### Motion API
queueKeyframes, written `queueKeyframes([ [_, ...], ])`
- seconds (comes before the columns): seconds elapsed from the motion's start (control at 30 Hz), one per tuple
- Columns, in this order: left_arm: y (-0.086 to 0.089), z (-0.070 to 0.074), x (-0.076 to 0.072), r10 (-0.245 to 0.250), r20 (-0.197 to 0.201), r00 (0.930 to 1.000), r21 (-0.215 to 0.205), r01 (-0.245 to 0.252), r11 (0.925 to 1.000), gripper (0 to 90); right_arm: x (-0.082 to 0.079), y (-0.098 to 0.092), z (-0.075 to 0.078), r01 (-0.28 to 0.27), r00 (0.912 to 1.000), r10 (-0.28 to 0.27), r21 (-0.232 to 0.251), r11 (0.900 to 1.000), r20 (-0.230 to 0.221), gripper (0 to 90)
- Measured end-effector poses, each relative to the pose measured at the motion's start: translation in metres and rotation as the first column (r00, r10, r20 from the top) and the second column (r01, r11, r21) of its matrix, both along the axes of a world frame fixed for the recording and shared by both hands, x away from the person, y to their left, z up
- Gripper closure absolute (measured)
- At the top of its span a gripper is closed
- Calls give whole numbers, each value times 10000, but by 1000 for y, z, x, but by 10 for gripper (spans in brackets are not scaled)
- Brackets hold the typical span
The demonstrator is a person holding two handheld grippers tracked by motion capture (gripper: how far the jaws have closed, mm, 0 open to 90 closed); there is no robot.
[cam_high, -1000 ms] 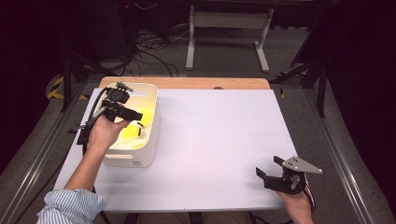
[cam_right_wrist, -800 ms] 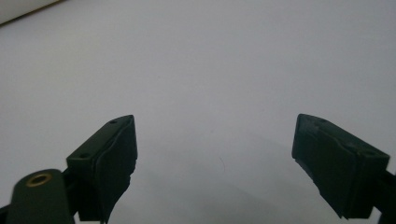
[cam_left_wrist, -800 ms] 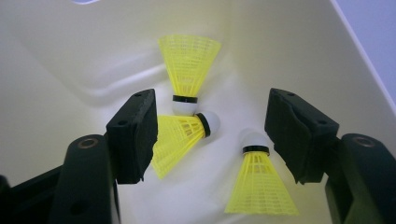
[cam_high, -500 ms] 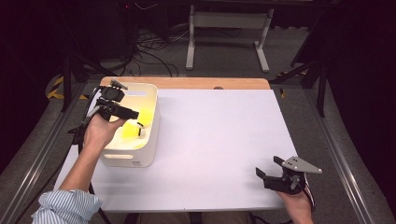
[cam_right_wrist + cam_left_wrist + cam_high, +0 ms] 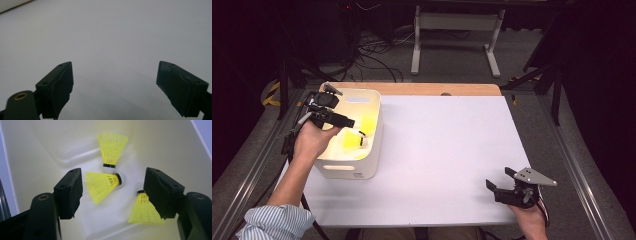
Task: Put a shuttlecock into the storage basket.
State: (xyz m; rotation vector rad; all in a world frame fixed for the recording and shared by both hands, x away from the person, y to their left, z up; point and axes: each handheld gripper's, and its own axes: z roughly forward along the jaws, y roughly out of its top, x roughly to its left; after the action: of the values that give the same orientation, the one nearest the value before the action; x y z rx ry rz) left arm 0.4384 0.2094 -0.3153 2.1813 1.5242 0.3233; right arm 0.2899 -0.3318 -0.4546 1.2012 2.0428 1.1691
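A white bin (image 5: 347,167) stands at the table's left. Three yellow shuttlecocks lie on its floor: one (image 5: 111,147) at the back, one (image 5: 102,186) in the middle on its side, and one (image 5: 145,210) partly behind the right jaw. From above, two yellow shuttlecocks (image 5: 368,121) show inside the bin. My left gripper (image 5: 349,121) hovers over the bin, open; its jaws have just been opening, with nothing between them (image 5: 112,172). My right gripper (image 5: 499,178) rests open near the table's front right corner, over bare white table (image 5: 115,65).
The white table top (image 5: 447,140) stretches between the two grippers, with a wooden strip (image 5: 437,89) along its far edge. Metal rails run down both sides of the table. A stand and cables sit on the floor beyond it.
My left gripper has shifted slightly to the left above the bin. The right gripper has stayed where it was.
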Motion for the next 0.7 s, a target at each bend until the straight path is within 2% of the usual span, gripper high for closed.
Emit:
queueKeyframes([
  [0.27, 7, 3, -2, 138, 13, 9999, -123, -137, 9998, 328, 0, 0, 0, 5, 10000, -5, 12, 10000, 2, 148],
  [0.7, 18, 9, -6, 337, 49, 9994, -92, -337, 9994, 330, 0, 0, 0, 2, 10000, -2, 14, 10000, 0, 148],
])
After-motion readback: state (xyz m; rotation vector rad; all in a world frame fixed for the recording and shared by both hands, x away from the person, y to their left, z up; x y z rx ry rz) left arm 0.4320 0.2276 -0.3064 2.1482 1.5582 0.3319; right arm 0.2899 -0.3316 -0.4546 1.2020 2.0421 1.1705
